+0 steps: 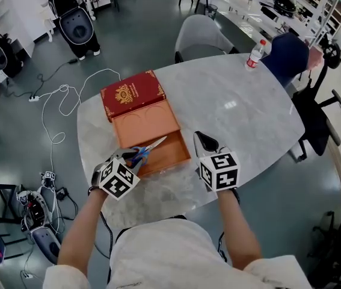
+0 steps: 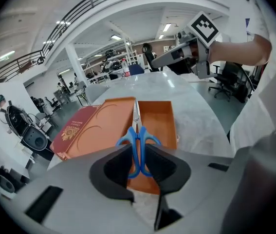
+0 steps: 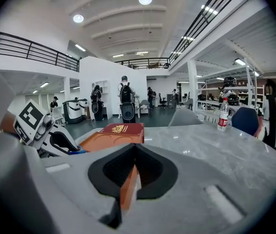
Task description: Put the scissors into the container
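One pair of blue-handled steel scissors [image 2: 138,136], blades closed, held by the handle loops in the left gripper [image 2: 138,165], whose jaws stand narrow and pinch the plastic from both sides. Position: over the near left corner of the open orange cardboard box [image 1: 171,153], tips pointing across its plain well. Whether the tips touch the box floor cannot be told. Box interior: one panel with round recesses, one deeper plain compartment. Adjoining item: red lid with gold emblem [image 1: 132,94], lying flat against the box's far side. The right gripper [image 3: 129,182] has its jaws drawn nearly together on the box's right-hand wall, apparently steadying it. Support: white marble oval table [image 1: 242,119]. Also present: clear plastic water bottle [image 1: 255,54] at the far edge, well apart. Step in hand, by judgement: the placing, with the scissors carried over but not released. The next move calls for lowering them flat into the plain compartment, handles inside the near wall, then parting the left jaws.
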Available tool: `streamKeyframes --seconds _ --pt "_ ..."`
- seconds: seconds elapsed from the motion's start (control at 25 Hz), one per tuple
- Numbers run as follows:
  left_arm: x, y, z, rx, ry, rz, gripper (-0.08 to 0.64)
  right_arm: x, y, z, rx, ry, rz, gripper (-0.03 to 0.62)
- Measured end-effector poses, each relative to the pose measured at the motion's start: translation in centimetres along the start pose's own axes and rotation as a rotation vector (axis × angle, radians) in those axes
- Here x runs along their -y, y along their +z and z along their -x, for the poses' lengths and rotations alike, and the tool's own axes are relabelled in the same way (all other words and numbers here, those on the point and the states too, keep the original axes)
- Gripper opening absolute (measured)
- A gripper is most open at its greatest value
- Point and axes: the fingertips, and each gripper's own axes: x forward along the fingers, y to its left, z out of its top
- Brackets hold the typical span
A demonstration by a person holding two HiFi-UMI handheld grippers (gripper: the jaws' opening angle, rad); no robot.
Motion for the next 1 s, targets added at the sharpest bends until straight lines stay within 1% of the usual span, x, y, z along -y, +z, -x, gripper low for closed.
streamKeyframes --seconds 0.24,0.48,0.68,1.0 --pt "0.7 -0.3 -1.8 -0.067 -0.035 -0.039 0.081 0.6 -0.3 -1.3 -0.022 0.051 0.016 0.005" --pt "1.1 -0.8 -3.2 -0.142 -0.055 -0.052 0.081 1.5 -0.3 -2.3 -0.034 0.093 0.035 0.005" --pt "1.2 -1.0 -4.4 -0.184 -0.064 -0.041 0.081 1.9 -1.2 -3.2 -0.06 0.13 0.04 0.005" --pt "2.0 -1.1 -6.0 -0.271 -0.102 -0.064 0.082 2.5 -1.4 -4.4 -0.076 0.18 0.047 0.005"
